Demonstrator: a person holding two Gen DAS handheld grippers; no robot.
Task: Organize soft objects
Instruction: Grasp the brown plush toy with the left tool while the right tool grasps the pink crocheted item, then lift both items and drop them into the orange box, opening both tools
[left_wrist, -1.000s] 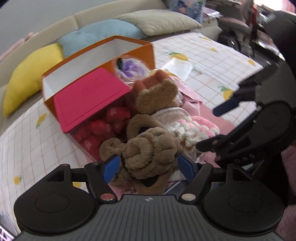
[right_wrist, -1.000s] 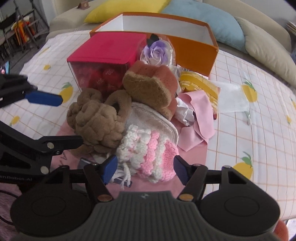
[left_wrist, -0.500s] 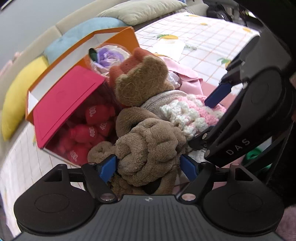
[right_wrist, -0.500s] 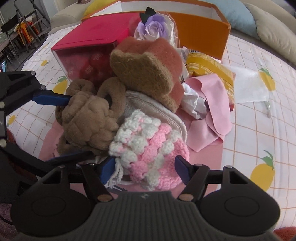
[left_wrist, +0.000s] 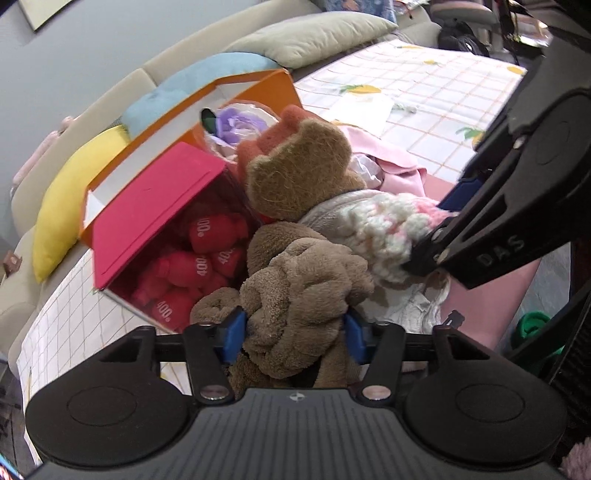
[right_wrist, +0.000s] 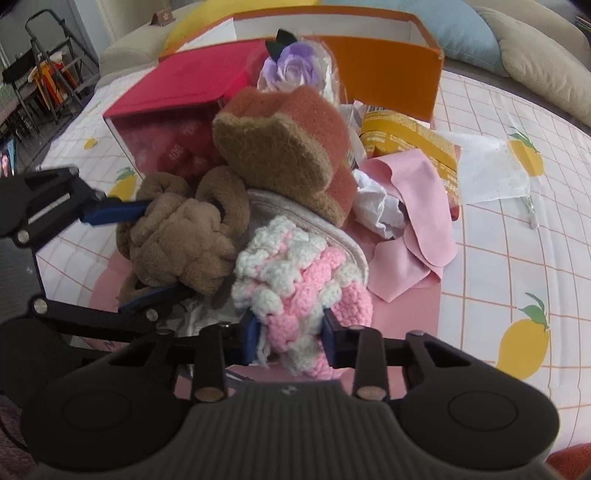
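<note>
Between the blue pads of the left hand-held gripper (left_wrist: 293, 332) sits the brown plush knot (left_wrist: 295, 295), clamped. Just to its right, the right hand-held gripper (right_wrist: 290, 338) grips the pink-white crochet piece (right_wrist: 295, 273); the orange box (right_wrist: 388, 70) lies directly ahead.

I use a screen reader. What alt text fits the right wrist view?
The right gripper is shut on a pink-and-white crocheted item at the front of a pile of soft things. Beside it, the left gripper clamps a brown plush knot, with an orange box behind.
</note>
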